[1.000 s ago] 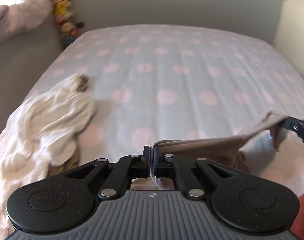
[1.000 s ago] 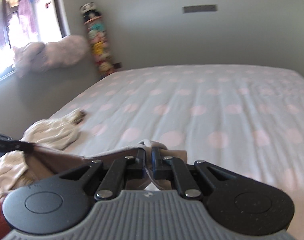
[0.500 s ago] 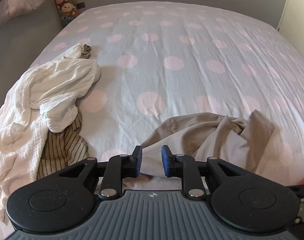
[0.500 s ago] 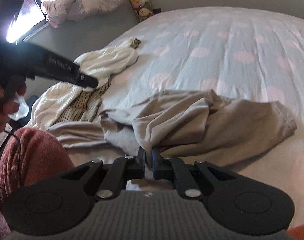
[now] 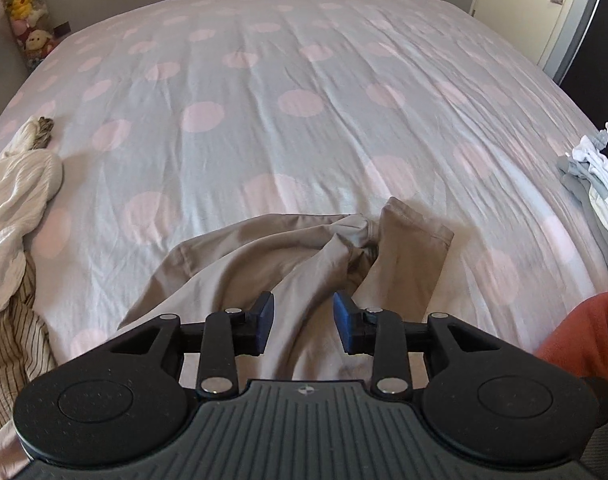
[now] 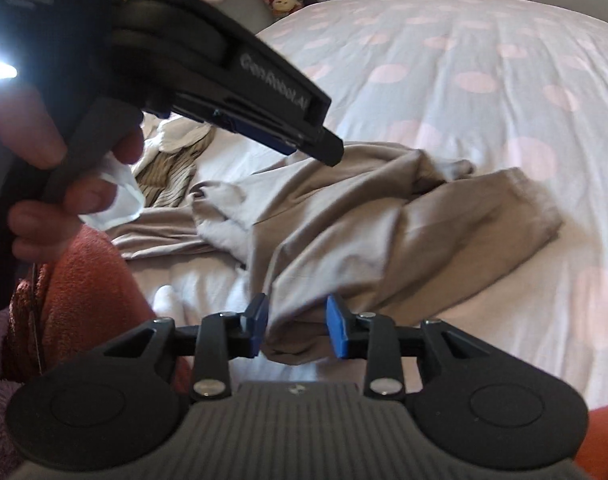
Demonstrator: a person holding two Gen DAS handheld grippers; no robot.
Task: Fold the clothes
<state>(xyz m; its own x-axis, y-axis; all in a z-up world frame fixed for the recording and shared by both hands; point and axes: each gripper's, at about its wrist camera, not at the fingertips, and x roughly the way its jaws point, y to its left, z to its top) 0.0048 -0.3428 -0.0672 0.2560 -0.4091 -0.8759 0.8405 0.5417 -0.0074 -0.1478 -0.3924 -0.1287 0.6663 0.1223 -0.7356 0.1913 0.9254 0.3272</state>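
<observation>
Both your left gripper (image 5: 303, 322) and right gripper (image 6: 297, 325) gape, released; soft, rumpled tan garment (image 5: 304, 264) between fingers.

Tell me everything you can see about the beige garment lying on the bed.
The beige garment is thin, soft-looking cloth, crumpled and unfolded on the polka-dot bedsheet. One hemmed end lies fairly flat, pointing up the bed; the middle is bunched into twisted folds. Its near edge sits between the open fingers of the left gripper and right gripper, neither clamping it.
</observation>
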